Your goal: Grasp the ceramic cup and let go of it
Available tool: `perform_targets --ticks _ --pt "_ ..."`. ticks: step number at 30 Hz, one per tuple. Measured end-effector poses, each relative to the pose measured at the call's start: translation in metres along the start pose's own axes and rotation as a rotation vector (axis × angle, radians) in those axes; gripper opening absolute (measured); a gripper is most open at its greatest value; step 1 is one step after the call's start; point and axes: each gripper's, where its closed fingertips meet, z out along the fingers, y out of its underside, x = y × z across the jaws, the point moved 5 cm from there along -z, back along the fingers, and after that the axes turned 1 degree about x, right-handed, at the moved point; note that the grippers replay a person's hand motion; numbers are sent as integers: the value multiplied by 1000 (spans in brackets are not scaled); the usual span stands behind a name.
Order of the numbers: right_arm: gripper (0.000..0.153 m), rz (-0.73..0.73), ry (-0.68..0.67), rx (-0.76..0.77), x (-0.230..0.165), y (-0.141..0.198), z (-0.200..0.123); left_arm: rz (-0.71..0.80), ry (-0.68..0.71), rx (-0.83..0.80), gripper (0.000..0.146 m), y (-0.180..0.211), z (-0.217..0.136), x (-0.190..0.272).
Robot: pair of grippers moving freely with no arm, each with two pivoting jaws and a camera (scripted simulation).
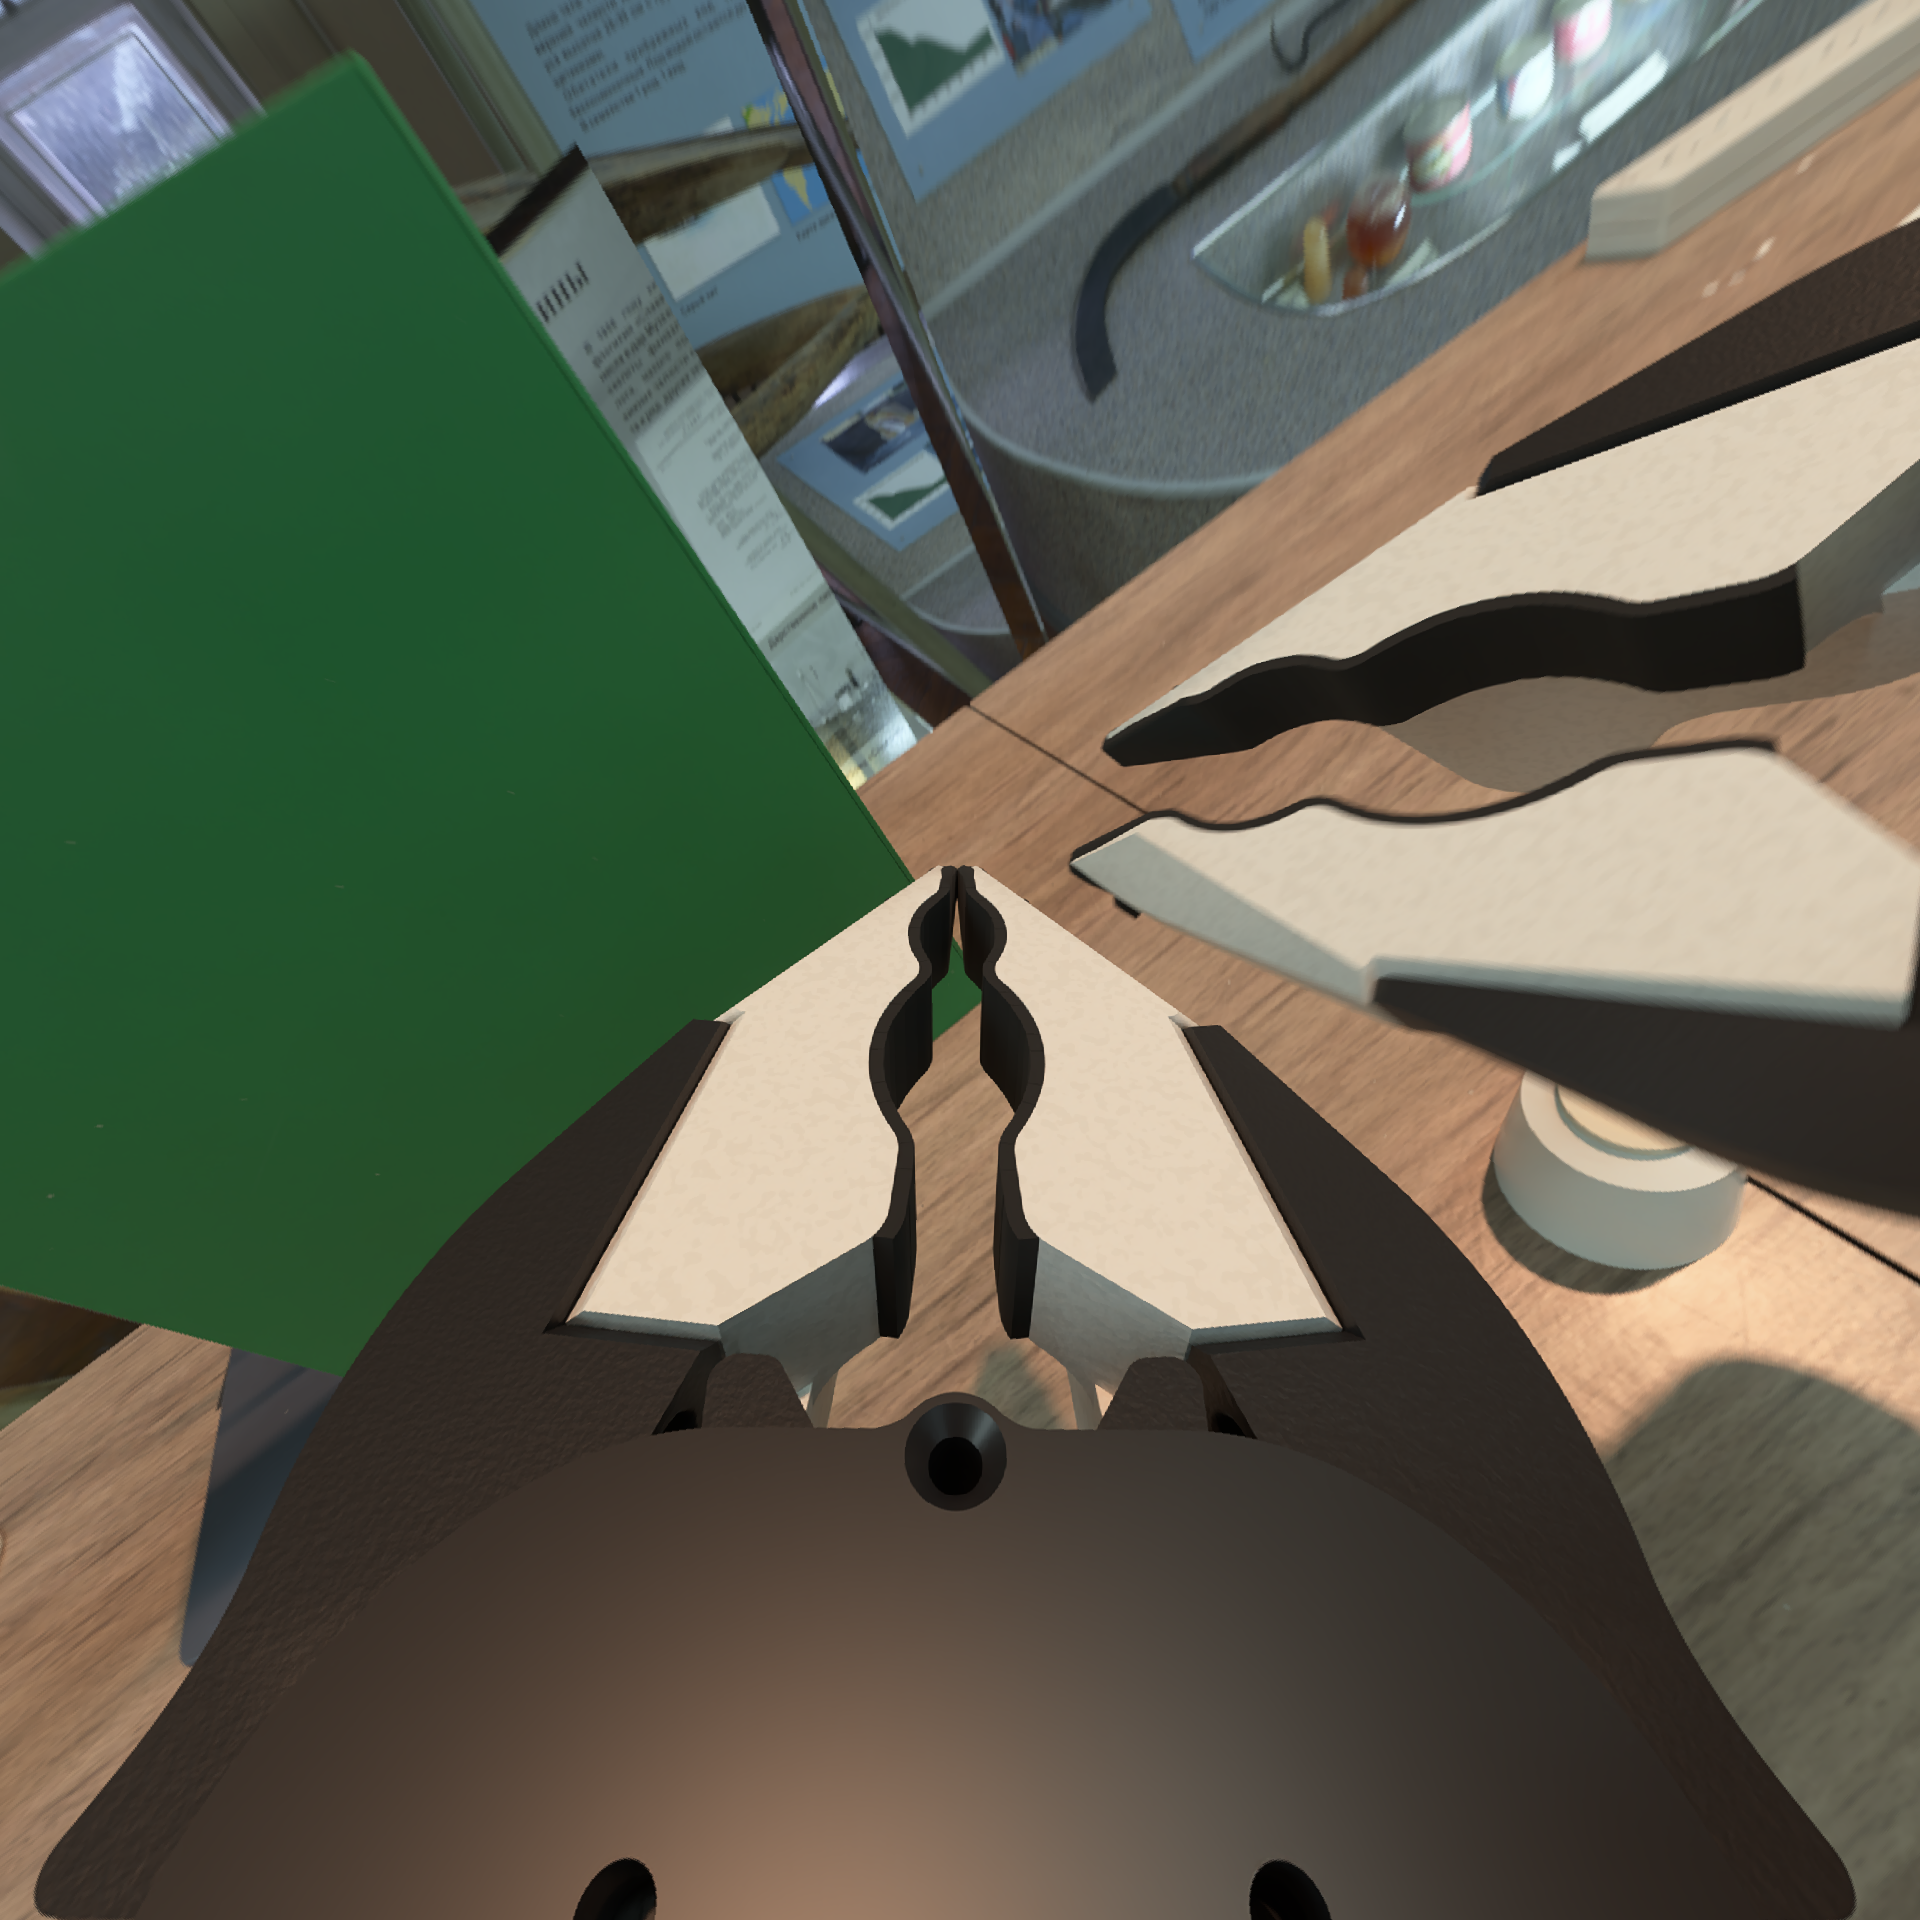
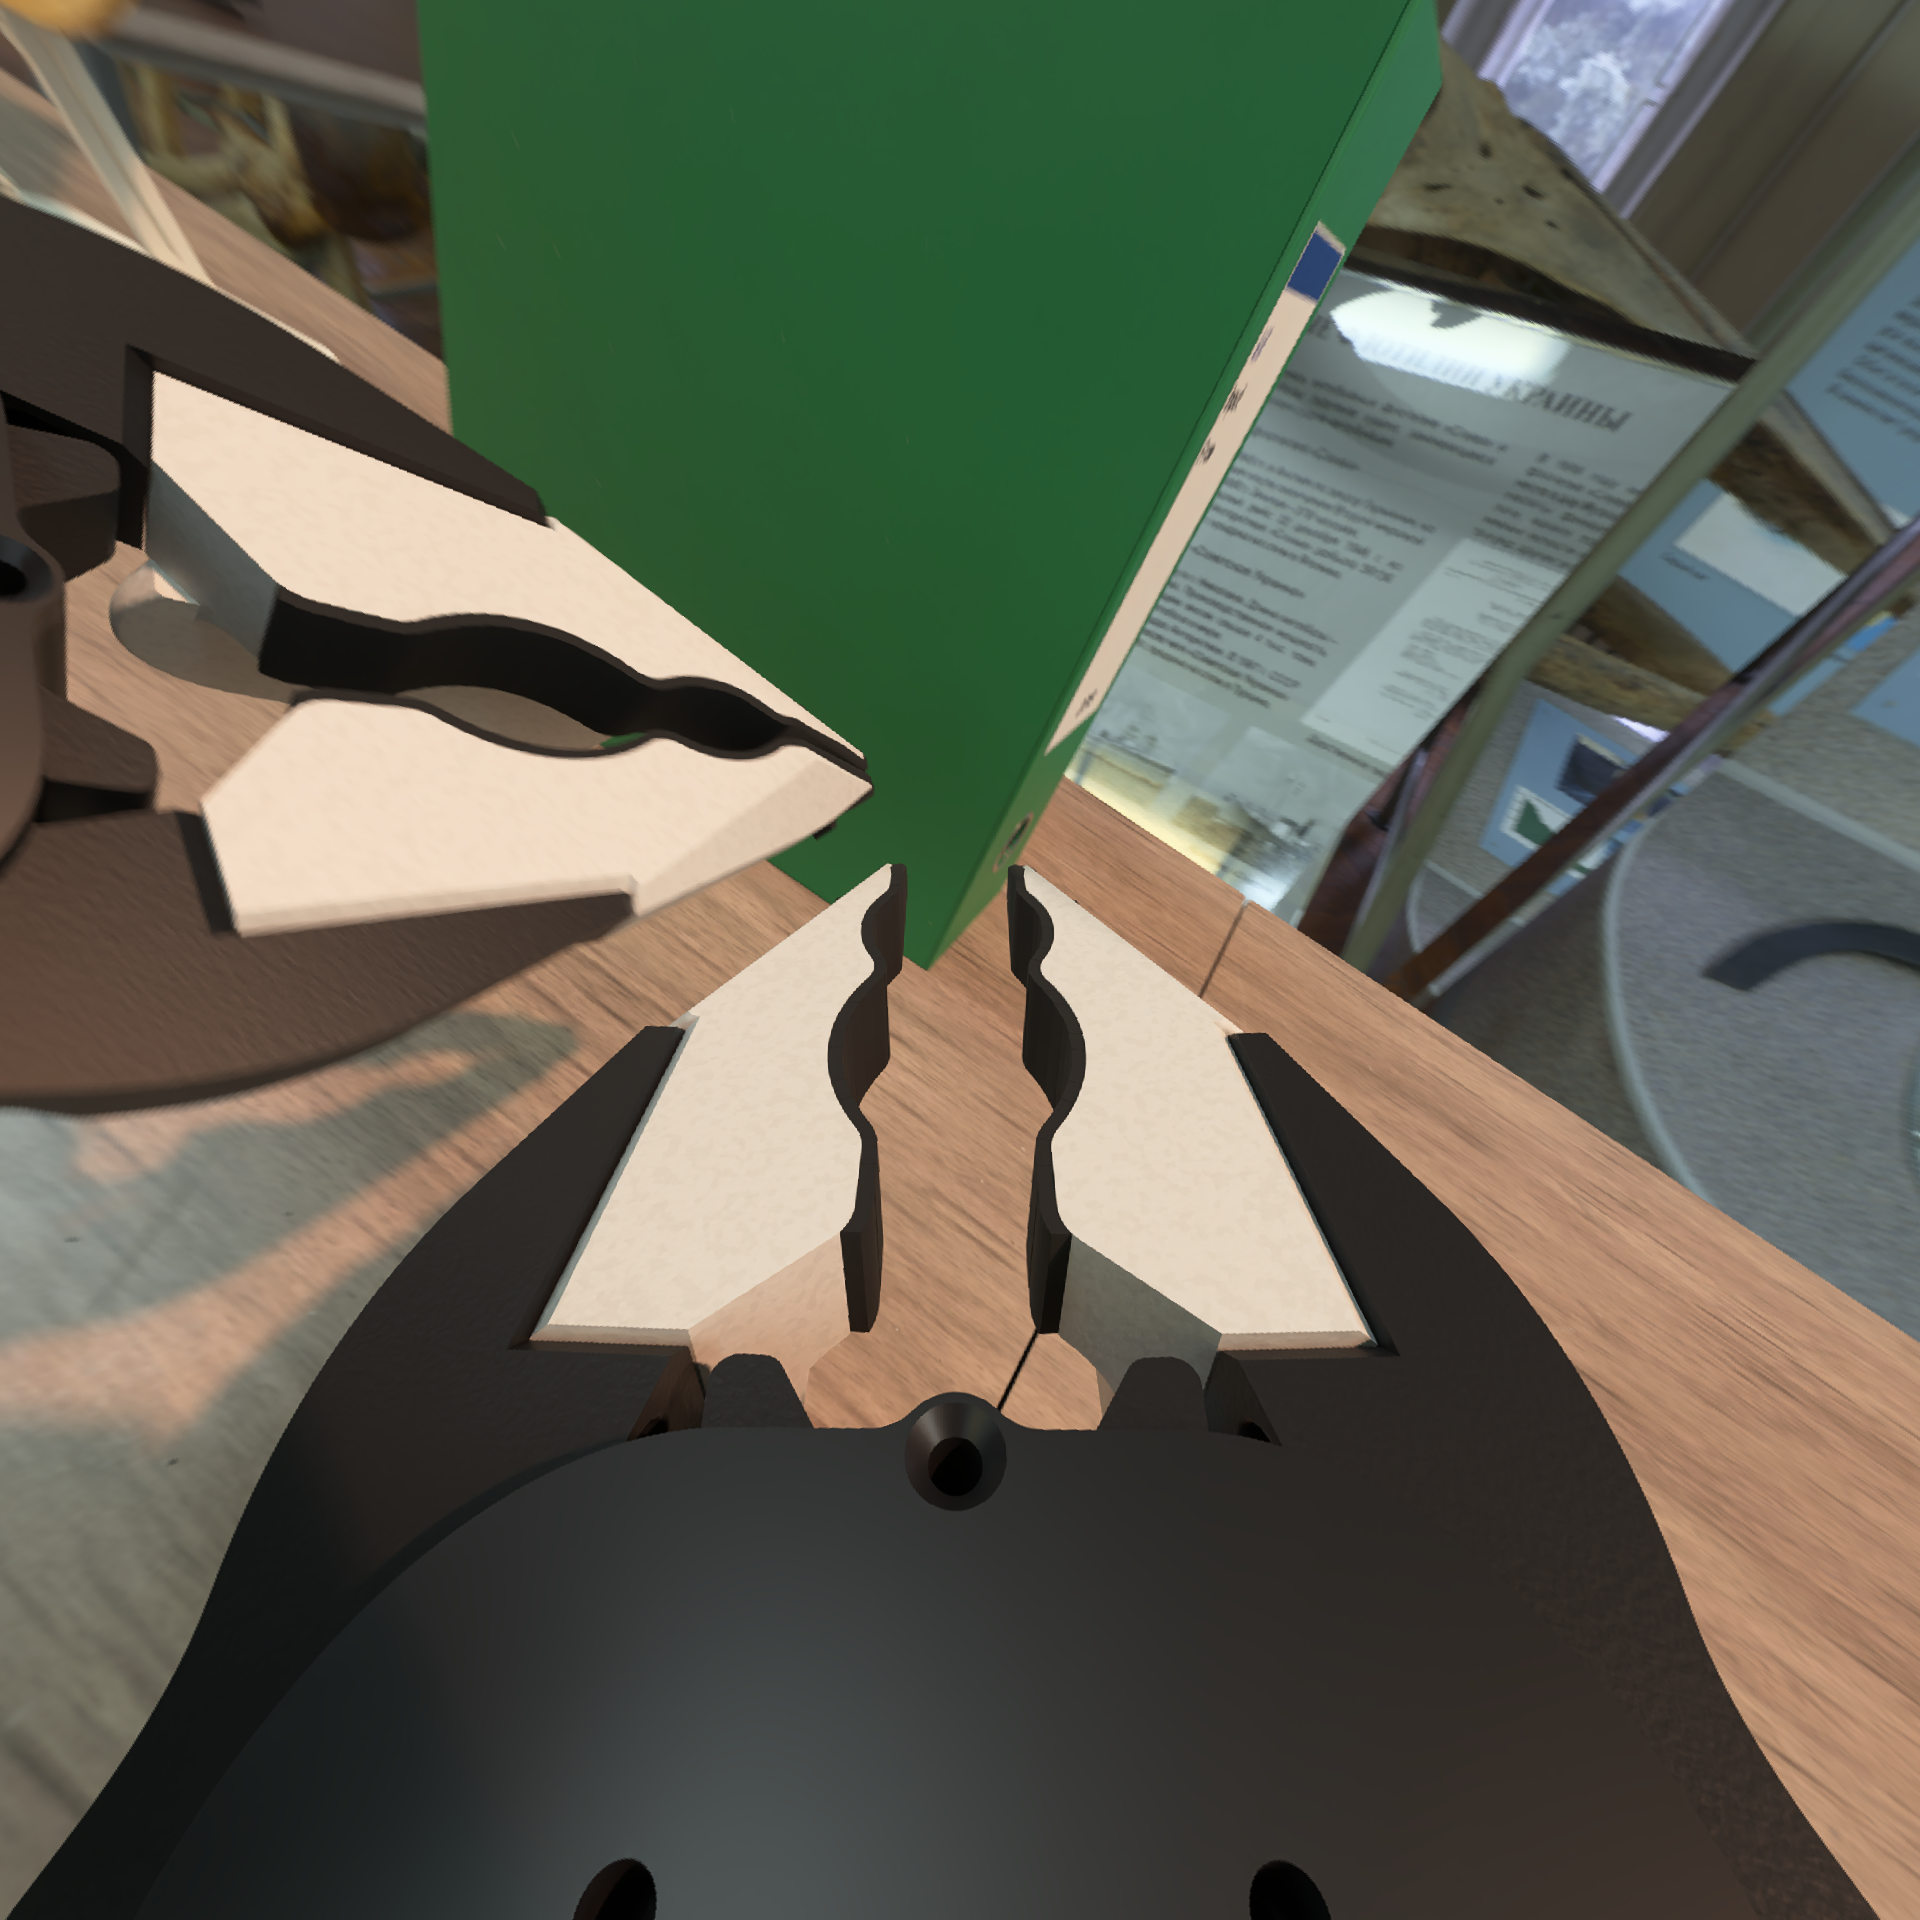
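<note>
A: Nearest first: the left gripper (image 1: 954, 883) has its jaws clenched on nothing, tips meeting just in front of the green binder (image 1: 364, 727).

B: And the right gripper (image 2: 956, 883)?

A: Its jaws are released, a clear gap between them and nothing inside. They point at the binder's lower corner, not at the ceramic cup (image 1: 1610, 1195).

B: Where does the cup sit, then?

A: On the bench (image 1: 1299, 1558), upright as far as one can tell, to the right in the left wrist view and partly hidden under the right gripper's body. It does not show in the right wrist view at all.

B: So what could go wrong?

A: Several things, by judgement. The right gripper hangs over the cup, so a careless drop or swing could knock it over or push it along the bench. Both sets of tips sit near the standing binder; a forward nudge could topple it. The two grippers are also close together, so a turn toward the cup risks a collision.

B: Any writing?

A: The binder's spine carries a pale label (image 2: 1226, 499) with a blue patch at the top and some dark marks. Farther off stand display panels (image 2: 1455, 520) with printed text and charts; their wording is left unsaid.
</note>
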Motion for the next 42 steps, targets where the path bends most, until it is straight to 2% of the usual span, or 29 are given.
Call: perform_targets --ticks 5,8,10,11,15,19,25,28,32,35,38,42 --pt "19 81 -37 108 31 -22 -20 -87 8 123 0 -24 -26 -25" --pt "35 102 -63 133 52 -30 -34 -96 1 166 2 -39 -44 -39" --pt "38 120 -71 138 64 -30 -44 -106 27 156 25 -46 -55 -47" --pt "39 121 -80 135 68 -27 -49 -111 37 155 31 -48 -61 -50" --pt "50 76 -156 72 69 -1 -66 -48 67 98 41 -36 -78 -52" --pt "72 50 -297 -31 54 41 -75 -35 147 21 51 -3 -87 -37" --pt "90 -34 -594 -289 17 101 -73 -6 314 -149 62 64 -80 -3" --pt "97 -100 -655 -406 4 122 -65 -4 394 -235 63 88 -73 6" --pt "89 -152 -679 -475 -3 133 -52 17 501 -363 68 114 -63 17" --pt "70 -181 -667 -476 -1 131 -42 58 518 -420 65 128 -53 24" --pt "52 -204 -653 -479 1 128 -30 66 494 -422 55 130 -42 19" --pt "52 -181 -613 -479 6 127 -11 73 451 -419 50 132 -23 5"
